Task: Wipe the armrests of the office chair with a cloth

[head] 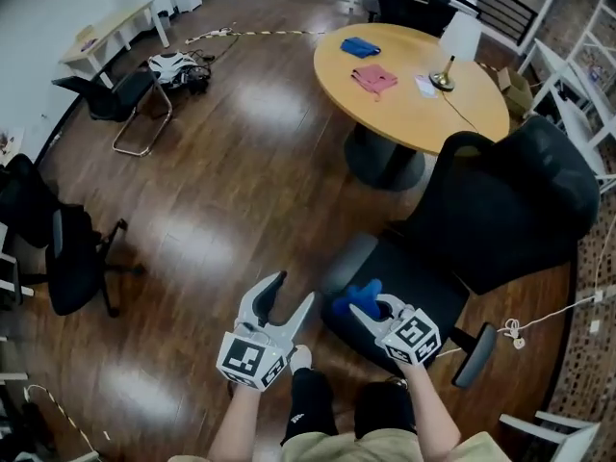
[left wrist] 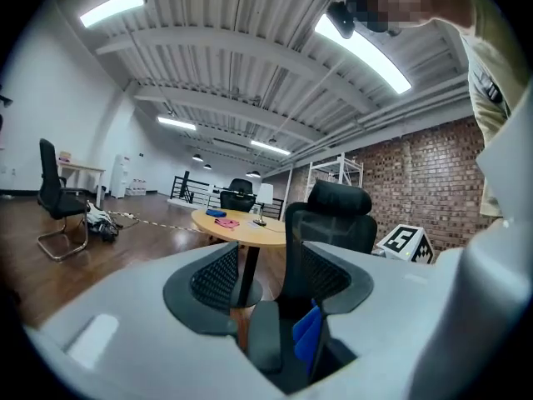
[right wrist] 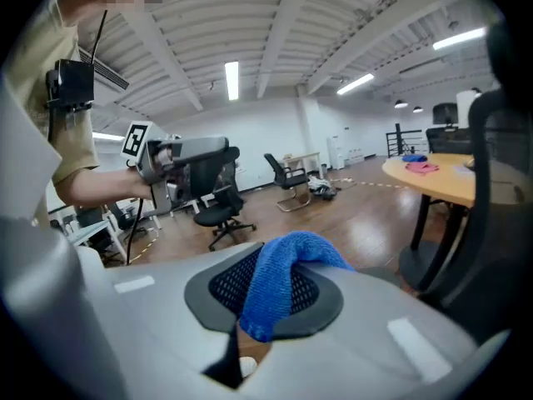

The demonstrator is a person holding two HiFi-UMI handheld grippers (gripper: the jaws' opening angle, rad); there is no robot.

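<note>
Between the right gripper's (head: 371, 306) clenched jaws hangs the cloth (right wrist: 279, 283), pinched ready for wiping. The armrest (head: 347, 263) lies just ahead of them. The left gripper (head: 286, 308), jaws released and empty, waits alongside.

I read this as an open-plan office in a converted industrial space. Evidence: a dark wood floor (head: 231, 171); a round meeting table (head: 404, 114) carrying a desk lamp (head: 454, 51); a black high-backed office chair (head: 500, 210) beside it; a swivel chair (head: 72, 263) and a cantilever visitor chair (head: 120, 99) to the left; a white desk (head: 106, 29) against the wall. Overhead, tube lights (left wrist: 366, 52) hang on an exposed ribbed ceiling (left wrist: 233, 40). A white shelving rack (left wrist: 333, 173) stands before a brick wall (left wrist: 416, 182).
</note>
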